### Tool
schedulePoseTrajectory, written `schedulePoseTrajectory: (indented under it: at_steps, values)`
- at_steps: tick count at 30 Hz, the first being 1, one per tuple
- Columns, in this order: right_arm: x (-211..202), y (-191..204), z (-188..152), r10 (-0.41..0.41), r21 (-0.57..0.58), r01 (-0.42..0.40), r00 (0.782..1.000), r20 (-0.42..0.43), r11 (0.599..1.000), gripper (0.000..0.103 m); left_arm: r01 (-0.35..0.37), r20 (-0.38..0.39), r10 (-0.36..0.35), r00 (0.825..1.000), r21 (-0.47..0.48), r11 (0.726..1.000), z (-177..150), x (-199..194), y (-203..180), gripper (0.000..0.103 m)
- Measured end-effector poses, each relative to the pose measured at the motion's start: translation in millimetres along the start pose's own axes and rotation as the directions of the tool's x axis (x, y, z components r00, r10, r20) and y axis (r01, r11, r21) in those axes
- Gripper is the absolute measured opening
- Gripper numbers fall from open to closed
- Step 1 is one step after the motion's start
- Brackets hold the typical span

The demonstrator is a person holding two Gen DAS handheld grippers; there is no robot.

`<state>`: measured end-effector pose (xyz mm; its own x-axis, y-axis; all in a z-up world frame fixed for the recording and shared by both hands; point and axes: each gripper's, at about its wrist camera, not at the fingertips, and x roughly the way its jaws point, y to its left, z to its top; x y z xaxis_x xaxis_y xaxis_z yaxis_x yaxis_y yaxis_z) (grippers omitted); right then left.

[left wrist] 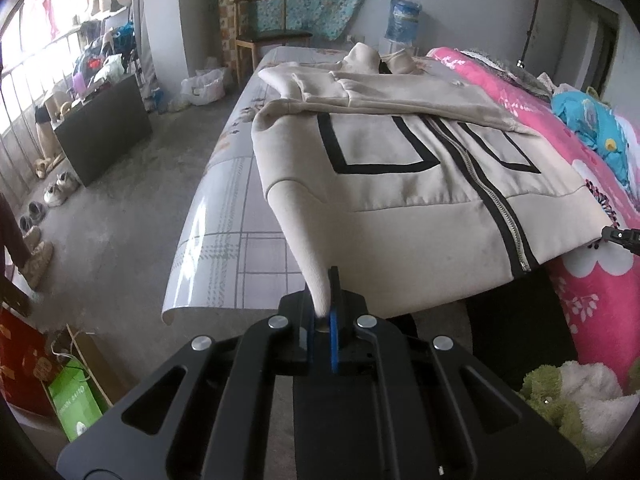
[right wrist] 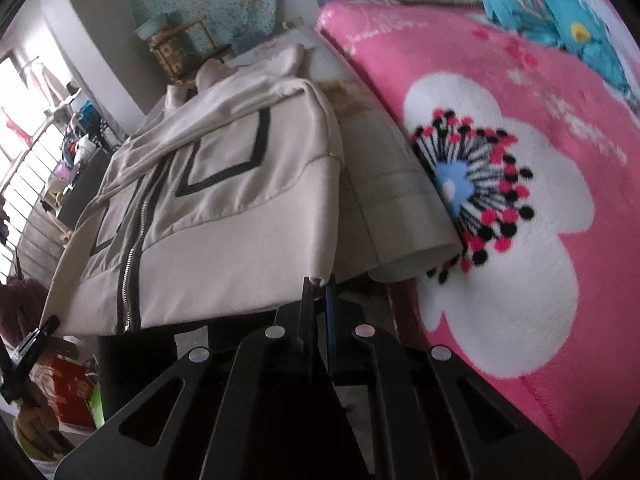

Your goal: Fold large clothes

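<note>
A cream zip-up jacket [left wrist: 400,184] with black line trim lies front-up on the table, both sleeves folded across its chest. My left gripper [left wrist: 325,292] is shut on the jacket's near left hem corner, which is pulled up off the table edge. In the right wrist view the same jacket [right wrist: 224,200] spreads to the left, and my right gripper [right wrist: 319,286] is shut on its near right hem corner. The right gripper's tip [left wrist: 618,236] shows at the right edge of the left wrist view. The left gripper [right wrist: 36,336] appears low on the left in the right wrist view.
A glossy plaid table cover [left wrist: 224,240] hangs over the near left edge. A pink flowered blanket [right wrist: 500,160] lies along the right, with a blue garment [left wrist: 592,124] on it. A plush toy [left wrist: 572,396] sits low right. A dark cabinet [left wrist: 104,128], shoes, bags and a wooden chair [left wrist: 268,36] stand on the floor beyond.
</note>
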<state>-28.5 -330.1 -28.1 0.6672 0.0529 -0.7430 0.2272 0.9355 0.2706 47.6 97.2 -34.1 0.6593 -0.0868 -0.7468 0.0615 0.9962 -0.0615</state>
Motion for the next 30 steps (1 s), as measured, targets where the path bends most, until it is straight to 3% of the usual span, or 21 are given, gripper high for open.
schedulePoseTrajectory:
  at_steps: [13, 17, 21, 23, 25, 30]
  values:
    - [-25, -6, -14, 0.036, 0.018, -0.035, 0.998, -0.053, 0.999, 0.005, 0.018, -0.029, -0.02, 0.999, -0.051, 0.999, -23, -25, 12, 0.005]
    - [-35, -5, -18, 0.052, 0.021, -0.051, 0.997, -0.058, 0.998, 0.005, 0.114, -0.005, -0.116, 0.993, -0.114, 0.987, -24, -37, 24, 0.005]
    - [-44, 4, 4, 0.113, 0.006, -0.113, 0.994, 0.005, 0.994, 0.005, 0.269, 0.079, -0.259, 0.963, -0.176, 0.947, 7, -41, 38, 0.005]
    - [-48, 14, 25, 0.137, -0.022, -0.136, 0.989, 0.053, 0.991, 0.005, 0.298, 0.113, -0.282, 0.953, -0.171, 0.939, 24, -40, 40, 0.005]
    - [-45, 20, 43, 0.152, -0.036, -0.149, 0.985, 0.084, 0.988, 0.005, 0.31, 0.135, -0.289, 0.948, -0.17, 0.935, 47, -32, 41, 0.005]
    - [-19, 30, 91, 0.177, -0.021, -0.176, 0.974, 0.14, 0.984, 0.005, 0.279, 0.129, -0.256, 0.958, -0.221, 0.934, 92, 8, 48, 0.005]
